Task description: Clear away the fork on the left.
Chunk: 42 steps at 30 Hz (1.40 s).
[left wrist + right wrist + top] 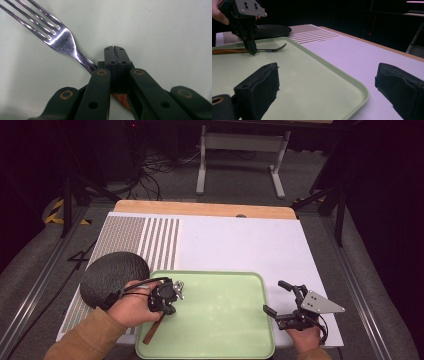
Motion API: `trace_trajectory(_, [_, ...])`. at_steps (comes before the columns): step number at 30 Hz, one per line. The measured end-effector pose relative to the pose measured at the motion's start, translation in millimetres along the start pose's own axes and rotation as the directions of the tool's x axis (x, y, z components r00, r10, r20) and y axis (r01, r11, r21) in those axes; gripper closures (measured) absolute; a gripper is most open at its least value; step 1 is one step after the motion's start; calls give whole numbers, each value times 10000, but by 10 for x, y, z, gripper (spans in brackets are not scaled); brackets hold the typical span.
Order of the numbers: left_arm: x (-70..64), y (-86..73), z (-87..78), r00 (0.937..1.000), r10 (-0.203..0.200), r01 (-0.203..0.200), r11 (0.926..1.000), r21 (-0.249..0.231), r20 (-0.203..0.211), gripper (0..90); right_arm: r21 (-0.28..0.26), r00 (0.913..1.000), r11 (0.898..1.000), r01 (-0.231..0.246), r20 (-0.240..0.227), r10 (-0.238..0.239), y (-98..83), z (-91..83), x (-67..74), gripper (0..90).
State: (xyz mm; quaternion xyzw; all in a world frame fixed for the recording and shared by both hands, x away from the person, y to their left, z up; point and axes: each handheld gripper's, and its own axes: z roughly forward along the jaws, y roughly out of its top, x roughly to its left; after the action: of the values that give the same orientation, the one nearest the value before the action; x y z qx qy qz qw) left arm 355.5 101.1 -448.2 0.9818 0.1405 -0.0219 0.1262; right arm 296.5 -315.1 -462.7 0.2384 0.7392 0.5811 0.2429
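One fork (60, 40) lies on the green tray (225, 320), near the tray's left edge, with its shiny prongs pointing to the far side of the tray and its brown wooden handle (150, 334) reaching back to the tray's near edge. The left gripper (167, 300) stands right over the fork and points down at it. Its jaws are pressed tight together, and they pinch the fork at the thin neck where the metal meets the wood. So the grab looks done, but the fork is not lifted yet, for it rests flat on the tray; picking it up and putting it somewhere is what is left. The right gripper (280, 300) waits just past the tray's right edge, over the white mat (240, 245), with its jaws wide apart and nothing between them. A dark round plate (114, 277) sits just left of the tray, perhaps the place for the fork. The left gripper view shows the prongs up close and the shut jaws, which the high view makes too small to tell. The right gripper view shows from the side that the fork lies low on the tray.
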Motion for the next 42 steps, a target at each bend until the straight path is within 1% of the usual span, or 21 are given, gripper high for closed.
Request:
trace_trajectory(2, [32,-32,-7,9998,-183,183,9998,-93,-10,900,0,10000,10000,0,0,0,0,0,0,58])
trace_trajectory(3, [32,-32,-7,9998,-183,183,9998,-93,-10,900,0,10000,10000,0,0,0,0,0,0,58])
trace_trajectory(4, [61,-58,-14,9994,-351,350,9993,-139,-61,900,31,10000,10000,-16,8,16,1,0,2,58])
trace_trajectory(5, [61,-58,-14,9994,-351,350,9993,-139,-61,900,31,10000,10000,-16,8,16,1,0,2,58])
trace_trajectory(6, [78,-76,-19,9989,-473,471,9988,-154,-79,900,8,10000,10000,4,-8,-4,1,2,1,58])
trace_trajectory(8, [109,-104,-25,9982,-578,574,9981,-229,-151,900,10,10000,10000,4,0,-4,0,1,1,58])
trace_trajectory(9, [129,-128,-32,9972,-708,703,9973,-233,-219,900,2,10000,10000,-1,-2,1,0,1,1,58])
trace_trajectory(11, [142,-140,-39,9969,-740,735,9971,-215,-262,900,5,10000,10000,0,1,0,0,1,1,58])
trace_trajectory(14, [172,-184,-46,9947,-989,980,9946,-334,-286,900,3,10000,10000,18,-15,-18,-1,7,0,58])
trace_trajectory(20, [215,-250,-67,9910,-1282,1270,9914,-311,-381,900,2,10000,10000,34,-2,-34,0,7,0,58])
trace_trajectory(22, [226,-263,-73,9912,-1260,1250,9918,-271,-404,900,15,10000,10000,14,7,-14,-1,7,-1,58])
trace_trajectory(24, [242,-284,-81,9894,-1376,1366,9903,-240,-471,900,9,10000,10000,10,6,-10,-1,8,-2,58])
trace_trajectory(27, [257,-312,-88,9875,-1506,1495,9884,-275,-458,900,12,10000,10000,18,4,-18,-2,9,-2,58])
trace_trajectory(30, [269,-337,-97,9866,-1563,1553,9876,-240,-476,900,20,10000,10000,14,25,-14,-2,8,-4,58])
trace_trajectory(31, [271,-351,-95,9852,-1641,1627,9862,-318,-487,900,2,10000,10000,9,6,-9,-2,10,-4,59])
trace_trajectory(33, [280,-370,-103,9848,-1671,1659,9857,-284,-480,900,3,10000,10000,9,0,-9,-2,12,-4,58])
trace_trajectory(34, [284,-377,-102,9848,-1677,1662,9855,-347,-458,900,-1,10000,10000,12,-6,-12,-3,15,-5,58])
trace_trajectory(35, [283,-384,-107,9835,-1753,1740,9843,-306,-441,900,-4,10000,10000,11,-13,-11,-2,16,-5,59])
trace_trajectory(36, [286,-388,-105,9841,-1718,1703,9848,-355,-452,900,10,10000,10000,23,6,-23,-1,17,-5,58])
trace_trajectory(41, [279,-387,-116,9829,-1785,1770,9836,-358,-450,896,42,10000,10000,7,-7,-7,-1,25,-3,58])
trace_trajectory(42, [274,-386,-121,9826,-1812,1793,9827,-468,-407,878,35,10000,10000,-21,-3,21,-1,25,-3,59])
